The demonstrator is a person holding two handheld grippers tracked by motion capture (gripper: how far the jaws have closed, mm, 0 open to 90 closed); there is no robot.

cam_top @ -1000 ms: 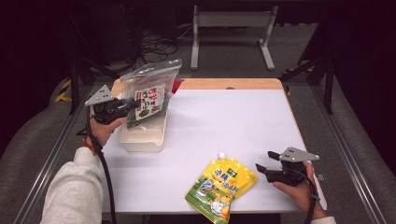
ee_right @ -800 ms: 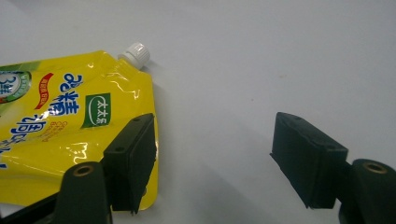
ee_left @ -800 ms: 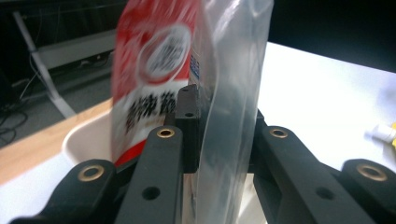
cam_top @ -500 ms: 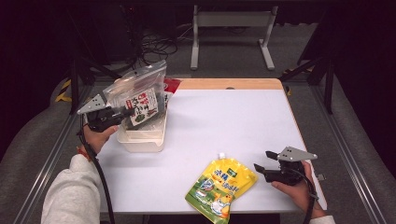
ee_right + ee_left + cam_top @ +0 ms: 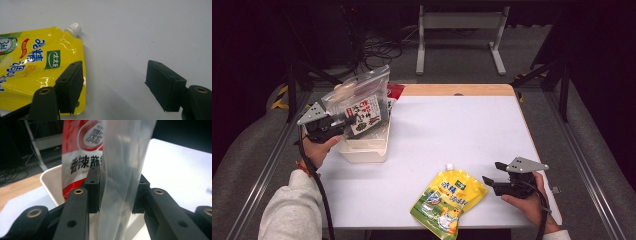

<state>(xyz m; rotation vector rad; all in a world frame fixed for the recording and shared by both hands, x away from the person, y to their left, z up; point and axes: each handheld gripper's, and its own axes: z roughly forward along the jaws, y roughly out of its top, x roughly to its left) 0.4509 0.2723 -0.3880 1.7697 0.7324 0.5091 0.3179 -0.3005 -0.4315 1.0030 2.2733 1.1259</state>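
My left gripper (image 5: 343,121) is shut on a clear plastic bag (image 5: 359,102) with a printed label, held tilted above a white bin (image 5: 364,146) at the table's left. In the left gripper view the clear bag (image 5: 122,167) is pinched between the jaws, with a red snack packet (image 5: 80,157) standing in the bin (image 5: 51,182) behind it. A yellow spouted pouch (image 5: 447,200) lies flat at the front edge. My right gripper (image 5: 492,172) is open just right of it, low over the table. In the right gripper view the pouch (image 5: 30,67) sits by the left jaw, its white cap (image 5: 74,28) pointing away.
The white table (image 5: 452,130) has a wooden strip along its far edge. A metal stand (image 5: 459,35) and cables lie on the floor beyond. Rails run along both sides of the table.
My left gripper has drawn back toward the left and lower with the clear bag, tilting it over the bin. The right gripper and the pouch have stayed put.
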